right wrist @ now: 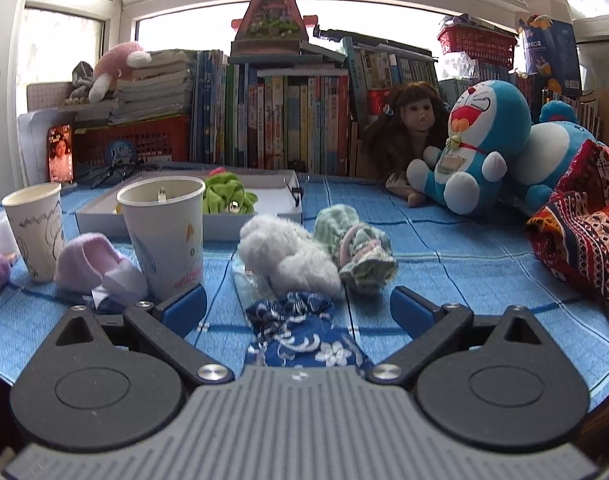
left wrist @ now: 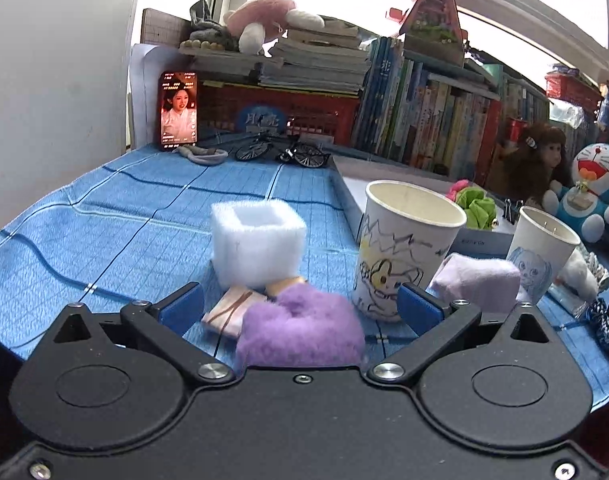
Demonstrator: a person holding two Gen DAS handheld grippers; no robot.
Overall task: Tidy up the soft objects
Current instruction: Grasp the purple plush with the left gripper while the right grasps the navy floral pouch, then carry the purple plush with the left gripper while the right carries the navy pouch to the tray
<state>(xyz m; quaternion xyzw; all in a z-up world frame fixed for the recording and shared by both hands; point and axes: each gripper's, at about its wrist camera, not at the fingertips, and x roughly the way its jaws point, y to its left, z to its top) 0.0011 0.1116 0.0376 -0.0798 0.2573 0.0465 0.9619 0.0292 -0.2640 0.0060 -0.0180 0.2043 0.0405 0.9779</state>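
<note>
My left gripper (left wrist: 300, 306) is open, its blue pads wide apart on either side of a fluffy purple scrunchie (left wrist: 300, 332) lying on the blue cloth; neither pad touches it. Just beyond lie a small pink wrapped piece (left wrist: 230, 312) and a white foam cube (left wrist: 258, 248). A lilac soft piece (left wrist: 478, 282) rests between two paper cups (left wrist: 404, 244) (left wrist: 544, 252). My right gripper (right wrist: 298, 306) is open over a dark blue floral scrunchie (right wrist: 300, 336). Ahead of it lie a white fluffy scrunchie (right wrist: 288, 256) and a green checked one (right wrist: 356, 248).
A shallow white box (right wrist: 264, 216) holding a green scrunchie (right wrist: 224, 198) stands behind the cups. Plush toys (right wrist: 476, 148), a doll (right wrist: 408, 128) and a patterned red cloth (right wrist: 584, 232) crowd the right. Books, a red crate, a phone (left wrist: 179, 110) and a model bicycle (left wrist: 282, 152) line the back.
</note>
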